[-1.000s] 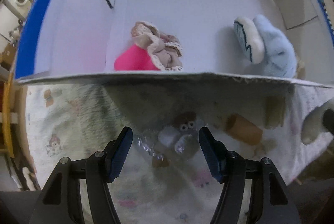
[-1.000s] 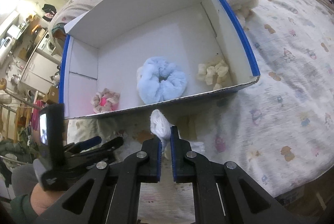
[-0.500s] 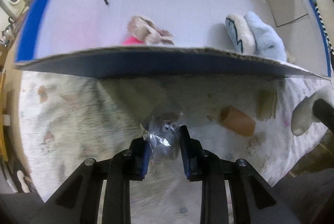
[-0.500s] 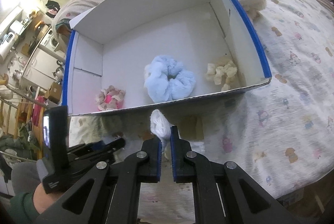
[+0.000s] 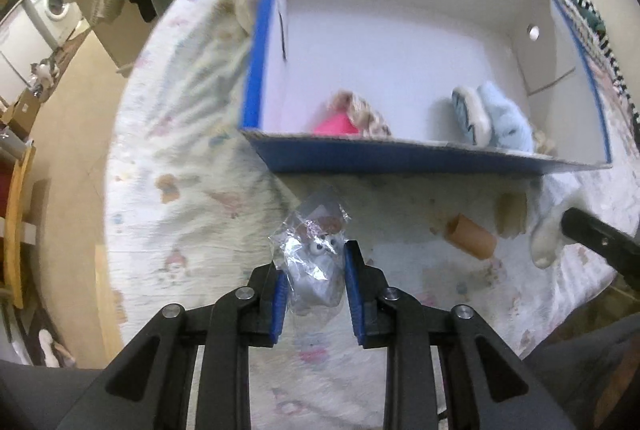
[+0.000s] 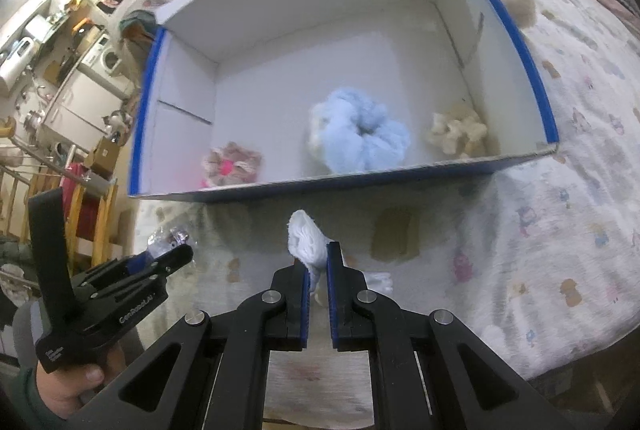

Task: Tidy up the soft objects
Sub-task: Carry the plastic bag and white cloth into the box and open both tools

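1. Now the left gripper [image 5: 314,272] is clenched on the bagged toy [image 5: 316,258], a small googly-eyed thing in crinkled clear wrap. A second ago its jaws stood wide apart around the toy as it lay on the bedspread [image 5: 188,222]; half a second ago they had closed on it.
2. Since then the toy has come up off the bedspread and the box [image 5: 400,161] has dropped further away in the left view, so the lift is under way.
3. The right gripper [image 6: 318,270] is unchanged: clamped on a white fluffy piece [image 6: 306,240], held in front of the box's near wall.
4. Inside the box lie a pink item [image 6: 232,163], a blue scrunchie [image 6: 360,137] and a cream piece [image 6: 456,129].
5. Judgement: both loads are secured and both remain outside the box; carrying them over the near wall is what remains. The slippery wrap could slide in the grip.
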Motion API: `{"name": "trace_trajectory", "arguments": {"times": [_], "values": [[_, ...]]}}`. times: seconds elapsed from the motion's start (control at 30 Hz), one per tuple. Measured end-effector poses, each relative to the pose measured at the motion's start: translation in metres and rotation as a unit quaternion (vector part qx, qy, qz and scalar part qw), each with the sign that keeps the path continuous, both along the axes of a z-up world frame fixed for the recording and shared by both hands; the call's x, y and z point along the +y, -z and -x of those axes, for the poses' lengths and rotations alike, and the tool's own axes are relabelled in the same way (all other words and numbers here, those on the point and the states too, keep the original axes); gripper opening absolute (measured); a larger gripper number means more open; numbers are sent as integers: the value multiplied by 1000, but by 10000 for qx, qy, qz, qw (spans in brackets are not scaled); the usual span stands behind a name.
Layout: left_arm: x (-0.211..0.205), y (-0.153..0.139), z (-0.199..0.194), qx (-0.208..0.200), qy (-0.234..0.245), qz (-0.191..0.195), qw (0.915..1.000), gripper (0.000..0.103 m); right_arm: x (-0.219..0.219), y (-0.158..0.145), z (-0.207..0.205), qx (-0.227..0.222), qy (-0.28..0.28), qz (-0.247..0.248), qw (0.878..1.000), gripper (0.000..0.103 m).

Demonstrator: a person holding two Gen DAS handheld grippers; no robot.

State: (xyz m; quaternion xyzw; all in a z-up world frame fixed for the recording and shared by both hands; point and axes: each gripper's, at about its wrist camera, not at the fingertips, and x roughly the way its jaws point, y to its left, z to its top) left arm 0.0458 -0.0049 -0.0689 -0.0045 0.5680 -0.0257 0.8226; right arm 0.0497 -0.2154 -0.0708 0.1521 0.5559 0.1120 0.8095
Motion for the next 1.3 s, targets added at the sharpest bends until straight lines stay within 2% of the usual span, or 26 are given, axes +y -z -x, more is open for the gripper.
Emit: {"name": "trace_trajectory", "arguments": {"times": [0.2,0.4,0.67,0.87,1.2,1.3], "values": [[-5,-43,5,-627,-20,72,9980,23,15,-20,6,-260,-212,-98,9994,9],[-10,-90,-5,-1093,61,241,9937,23,8,-48,-2,-524,-151,-366,9978,9],[-37,-119,-47,-1403,300,158,9895,23,4,-81,-38,-854,-126,-519,9949,9],[-50,-112,-82,-1372,331,31,9900,23,5,-84,-69,-971,-167,-437,9942,9],[-58,-61,-104,-1028,286,-106,9942,23,6,-48,-89,-680,-92,-586,9959,9],[-58,-46,-108,-857,298,-25,9959,23,8,-35,-93,-535,-100,-604,9967,9]]}}
